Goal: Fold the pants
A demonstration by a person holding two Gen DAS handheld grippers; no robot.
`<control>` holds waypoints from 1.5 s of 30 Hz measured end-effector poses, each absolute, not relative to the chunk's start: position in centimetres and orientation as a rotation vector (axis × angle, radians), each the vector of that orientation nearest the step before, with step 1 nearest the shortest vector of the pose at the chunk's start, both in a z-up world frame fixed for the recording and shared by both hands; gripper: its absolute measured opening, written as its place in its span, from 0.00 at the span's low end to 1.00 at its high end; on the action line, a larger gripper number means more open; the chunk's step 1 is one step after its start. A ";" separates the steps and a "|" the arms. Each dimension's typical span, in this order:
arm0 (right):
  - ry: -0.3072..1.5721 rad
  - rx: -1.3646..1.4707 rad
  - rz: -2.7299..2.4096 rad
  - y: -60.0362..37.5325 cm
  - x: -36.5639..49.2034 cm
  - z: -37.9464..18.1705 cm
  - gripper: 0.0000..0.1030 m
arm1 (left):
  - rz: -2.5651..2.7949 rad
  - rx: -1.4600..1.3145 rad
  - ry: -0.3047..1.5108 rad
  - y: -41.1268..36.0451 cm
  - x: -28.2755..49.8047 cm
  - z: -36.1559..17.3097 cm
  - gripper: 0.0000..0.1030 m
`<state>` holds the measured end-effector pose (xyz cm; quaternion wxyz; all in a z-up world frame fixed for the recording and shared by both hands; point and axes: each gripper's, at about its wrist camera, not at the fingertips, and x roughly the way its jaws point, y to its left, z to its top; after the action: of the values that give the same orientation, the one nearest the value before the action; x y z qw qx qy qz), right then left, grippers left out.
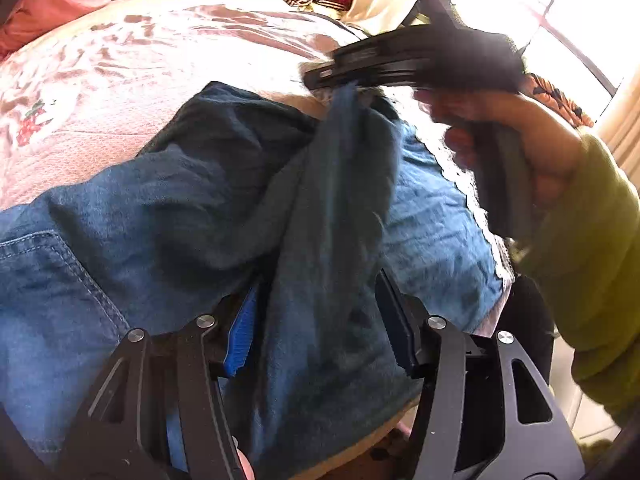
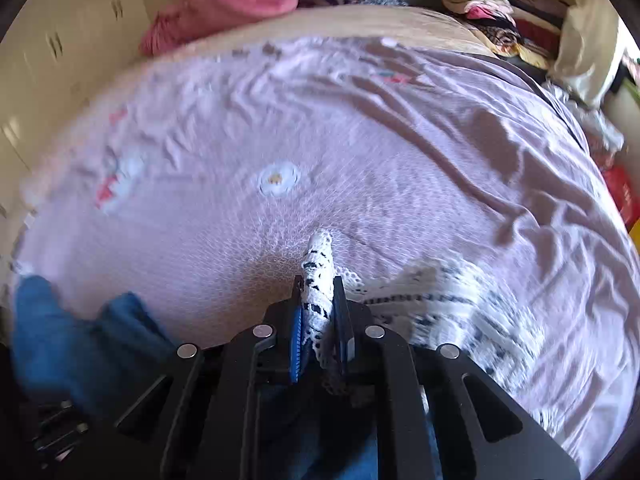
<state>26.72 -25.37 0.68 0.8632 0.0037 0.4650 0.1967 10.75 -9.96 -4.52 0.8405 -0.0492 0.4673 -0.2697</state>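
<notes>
Two tools at work: right tool clenched on the white lace hem, left tool half-spread around a hanging fold, pinch unclear. Blue pants spread over the bed. Soft, limp, light denim; lace likely delicate. Better grasped at hem corners and waistband.

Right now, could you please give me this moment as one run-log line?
right gripper: shut on lace hem | left gripper: around blue pants fold | bedspread beneath

One pair of blue pants on one bed, two grippers, plus two clothes piles.
</notes>
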 end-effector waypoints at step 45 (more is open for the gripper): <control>0.912 0.359 0.114 -42.0 1.0 2.0 0.36 | -0.681 0.157 0.950 -13.1 6.2 -4.9 0.01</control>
<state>1.02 -41.96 2.00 0.8808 0.1725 0.4376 0.0546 6.20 -13.15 -4.93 0.8312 0.0739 0.4478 -0.3210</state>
